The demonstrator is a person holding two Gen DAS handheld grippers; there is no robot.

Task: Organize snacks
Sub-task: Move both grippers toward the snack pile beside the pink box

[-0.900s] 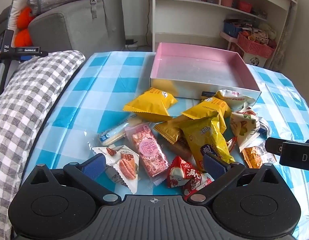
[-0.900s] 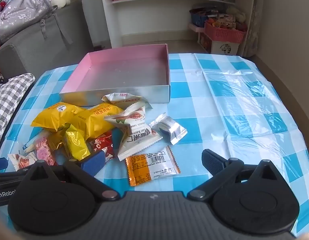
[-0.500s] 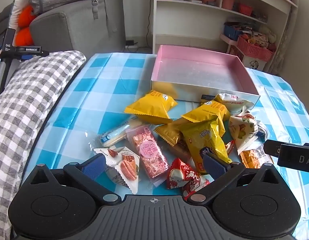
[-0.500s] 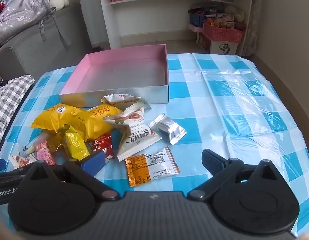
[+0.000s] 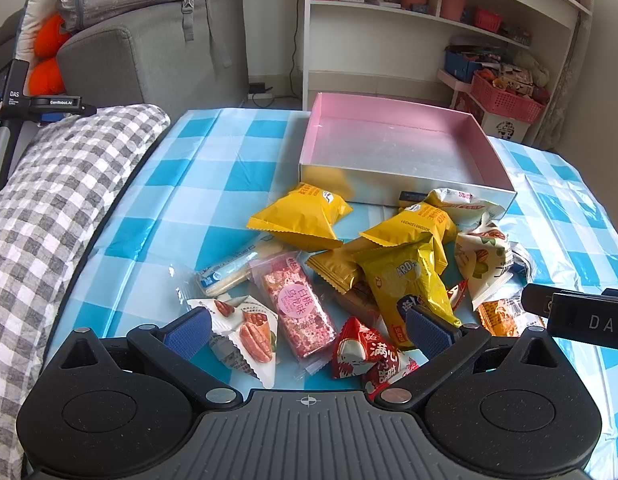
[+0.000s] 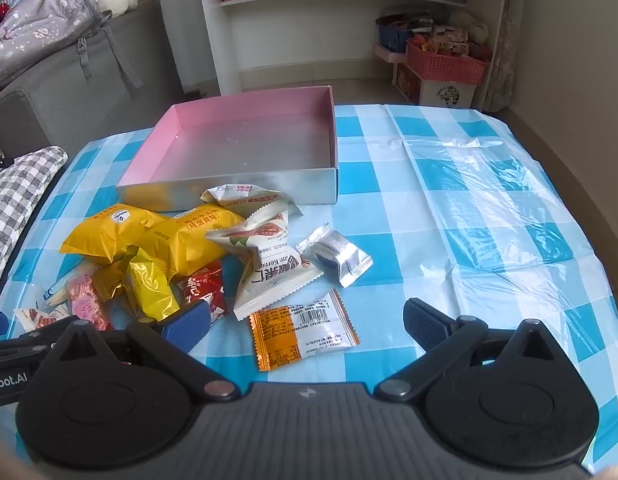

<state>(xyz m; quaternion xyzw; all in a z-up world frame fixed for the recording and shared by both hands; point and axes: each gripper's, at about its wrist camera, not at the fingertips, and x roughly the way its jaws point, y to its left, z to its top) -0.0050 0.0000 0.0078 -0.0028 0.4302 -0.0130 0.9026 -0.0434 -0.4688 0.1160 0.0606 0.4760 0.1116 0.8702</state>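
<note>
Both sets of jaws are spread wide and hold nothing. The left gripper (image 5: 307, 330) hangs over a pink bar snack (image 5: 299, 304). The right gripper (image 6: 307, 320) hangs over an orange packet (image 6: 303, 330). The other snacks (image 6: 181, 240) lie in a pile on the table (image 6: 469, 200), near the pink box (image 6: 245, 144), which is farther back.

Bright soft daylight, sharp focus, glare on the tablecloth (image 6: 485, 184), fisheye-bent vignetted edges
</note>
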